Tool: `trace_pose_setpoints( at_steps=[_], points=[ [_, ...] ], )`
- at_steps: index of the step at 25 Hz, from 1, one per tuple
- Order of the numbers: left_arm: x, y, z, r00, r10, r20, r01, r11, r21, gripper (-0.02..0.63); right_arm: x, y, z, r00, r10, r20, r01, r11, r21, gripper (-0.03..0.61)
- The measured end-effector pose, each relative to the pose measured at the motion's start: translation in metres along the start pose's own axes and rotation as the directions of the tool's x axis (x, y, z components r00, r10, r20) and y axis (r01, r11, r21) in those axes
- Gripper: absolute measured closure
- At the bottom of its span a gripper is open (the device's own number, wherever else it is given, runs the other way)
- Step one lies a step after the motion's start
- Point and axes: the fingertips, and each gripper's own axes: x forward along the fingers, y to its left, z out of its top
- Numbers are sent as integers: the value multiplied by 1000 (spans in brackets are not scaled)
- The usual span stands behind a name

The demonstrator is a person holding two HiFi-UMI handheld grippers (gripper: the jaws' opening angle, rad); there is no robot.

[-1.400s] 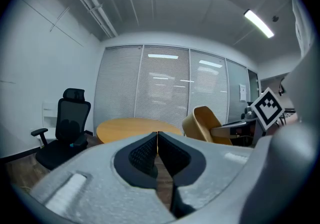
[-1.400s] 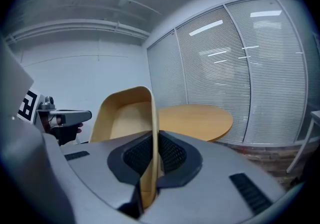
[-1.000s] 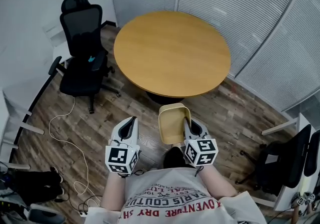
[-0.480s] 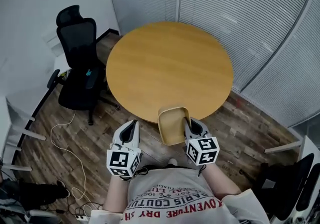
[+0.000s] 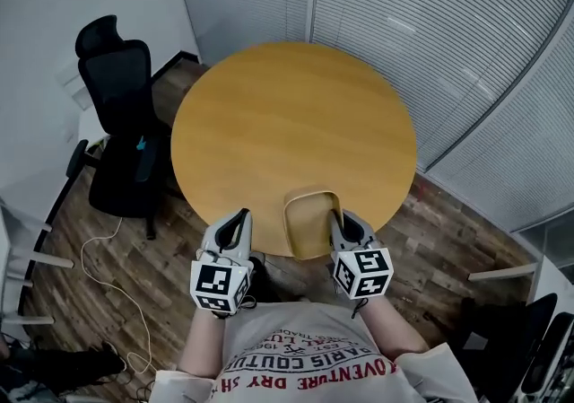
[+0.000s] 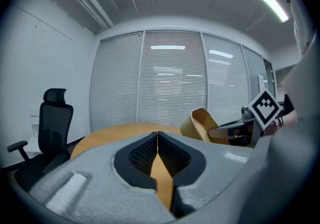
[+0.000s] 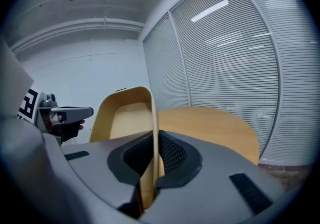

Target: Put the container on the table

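A tan rectangular container [image 5: 309,223] hangs over the near edge of the round wooden table [image 5: 287,123], empty and tilted. My right gripper [image 5: 339,215] is shut on its right wall; in the right gripper view that thin wall [image 7: 150,133] runs up between the jaws. My left gripper [image 5: 240,216] is shut with nothing in it, just left of the container at the table's near rim. In the left gripper view the container [image 6: 200,123] shows at the right beside the right gripper's marker cube [image 6: 264,108].
A black office chair [image 5: 121,123] stands left of the table on the wooden floor. White cable [image 5: 103,275] trails on the floor at the left. Slatted blinds [image 5: 430,24] wall off the far side. Another dark chair [image 5: 529,347] sits at the lower right.
The person has stepped up to the table: both grippers and the container, earlier over the floor, now reach the table's near edge. The grip on the container is unchanged.
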Motion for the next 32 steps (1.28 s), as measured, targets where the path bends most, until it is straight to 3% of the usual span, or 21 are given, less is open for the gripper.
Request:
trace_pose_setpoints(
  at_steps=[8, 15, 21, 26, 32],
  points=[
    [89, 79, 21, 992, -123, -23, 124, 992, 37, 603, 87, -12, 29, 991, -133, -6, 133, 988, 82, 552],
    [143, 138, 17, 977, -206, -50, 208, 977, 43, 603, 163, -6, 17, 976, -202, -81, 213, 965, 151, 552],
    [187, 160, 5, 956, -289, -42, 290, 957, 1, 603, 214, -9, -18, 952, -248, -181, 280, 944, 177, 552],
    [210, 169, -6, 945, -324, -41, 323, 946, -32, 603, 242, -20, -70, 909, -269, -319, 339, 922, 186, 552],
    [224, 177, -29, 934, -347, -85, 342, 937, -72, 603, 262, -24, -112, 862, -232, -451, 376, 889, 262, 552]
  ],
)
